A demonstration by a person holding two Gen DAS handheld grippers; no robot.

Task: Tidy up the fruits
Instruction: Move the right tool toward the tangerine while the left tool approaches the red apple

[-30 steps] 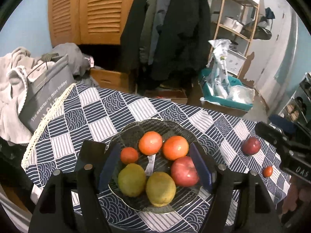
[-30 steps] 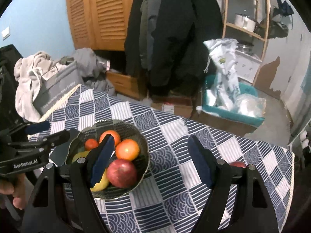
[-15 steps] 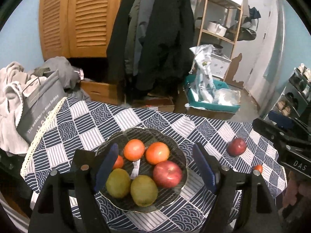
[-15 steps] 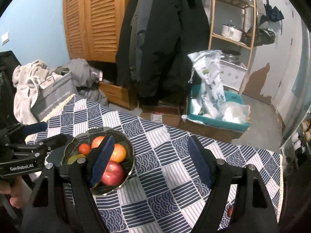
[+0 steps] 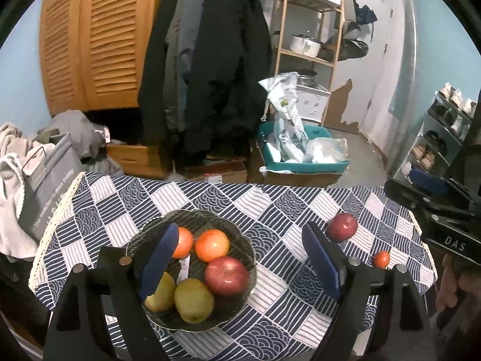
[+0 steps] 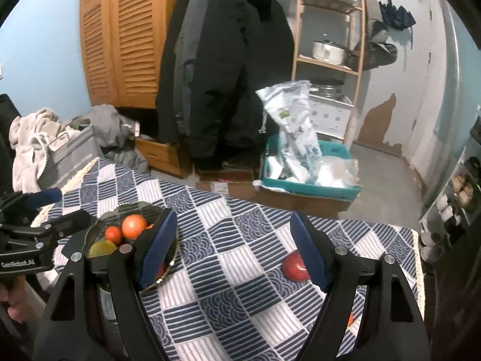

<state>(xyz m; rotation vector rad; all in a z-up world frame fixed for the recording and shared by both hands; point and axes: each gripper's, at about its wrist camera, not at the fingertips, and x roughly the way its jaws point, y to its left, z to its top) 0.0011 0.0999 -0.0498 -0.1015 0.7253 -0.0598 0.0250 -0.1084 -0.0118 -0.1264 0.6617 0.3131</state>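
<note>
Two wrist views over my table

My left camera looks down from near the fruit bowl (image 5: pixel 192 273); my right camera sits further right, over bare tablecloth (image 6: pixel 240 270). Both face the coats (image 5: pixel 207 69) and share bowl and loose apple (image 5: pixel 342 227).

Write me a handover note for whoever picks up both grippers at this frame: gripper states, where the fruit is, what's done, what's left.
Left gripper: open, empty, raised above the bowl side of the table.
Right gripper: open, empty, raised above the table's middle.
Glass bowl on the checked tablecloth holds a red apple, two orange fruits, two yellow-green fruits and a small red-orange one.
Done: those six are in the bowl.
Left: a loose red apple and a small orange-red fruit lie on the cloth to the right; the right gripper looks better placed for them.
</note>
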